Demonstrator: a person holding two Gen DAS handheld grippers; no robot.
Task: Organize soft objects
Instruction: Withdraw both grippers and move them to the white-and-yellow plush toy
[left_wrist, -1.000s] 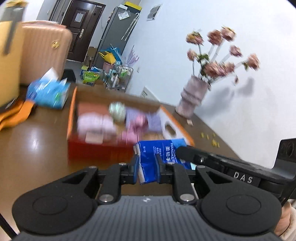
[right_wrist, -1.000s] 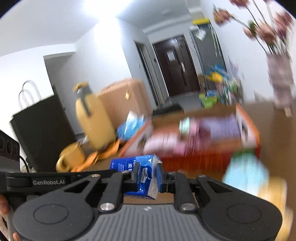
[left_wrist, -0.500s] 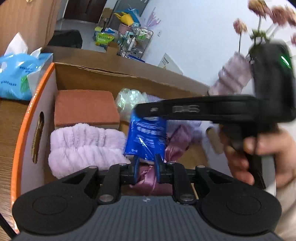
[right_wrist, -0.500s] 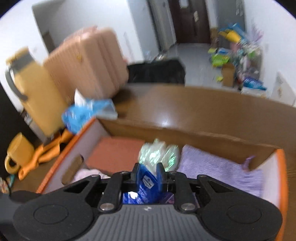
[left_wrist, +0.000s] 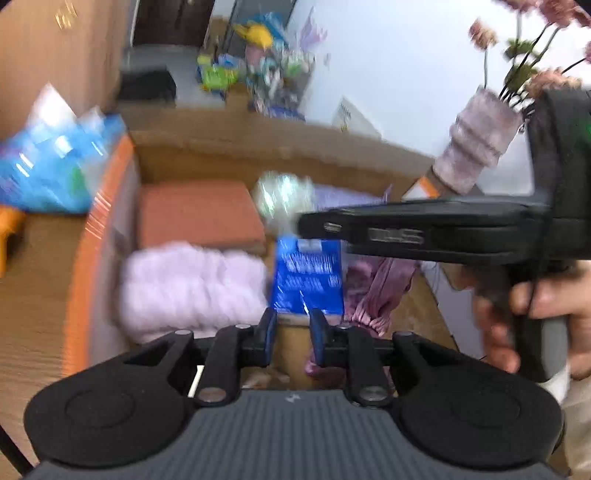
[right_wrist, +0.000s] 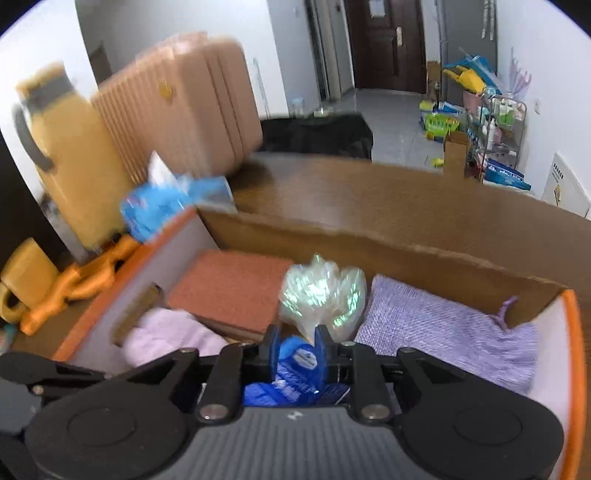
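A blue tissue pack (left_wrist: 306, 277) stands upright inside the cardboard box (left_wrist: 107, 206), between a lilac fluffy towel (left_wrist: 192, 284) and a pink satin cloth (left_wrist: 376, 291). My left gripper (left_wrist: 292, 330) sits just short of the pack. Its jaws are opening and only the box floor shows in the gap. In the right wrist view the pack (right_wrist: 299, 362) lies between the fingers of my right gripper (right_wrist: 297, 345), whose jaws are opening too. I see no pad pressing on it. The right tool's black housing (left_wrist: 424, 236) crosses above the pack.
The box (right_wrist: 369, 229) also holds a terracotta pad (right_wrist: 229, 288), a shiny clear bag (right_wrist: 321, 291) and a purple knit cloth (right_wrist: 443, 325). Left of it are a blue tissue bag (right_wrist: 173, 203), yellow jug (right_wrist: 74, 177) and mug (right_wrist: 22, 273). A flower vase (left_wrist: 476, 147) stands right.
Both grippers carried the blue pack from in front of the box to over it and down inside. Since half a second ago both pairs of jaws have widened and the pack has left the left fingers.
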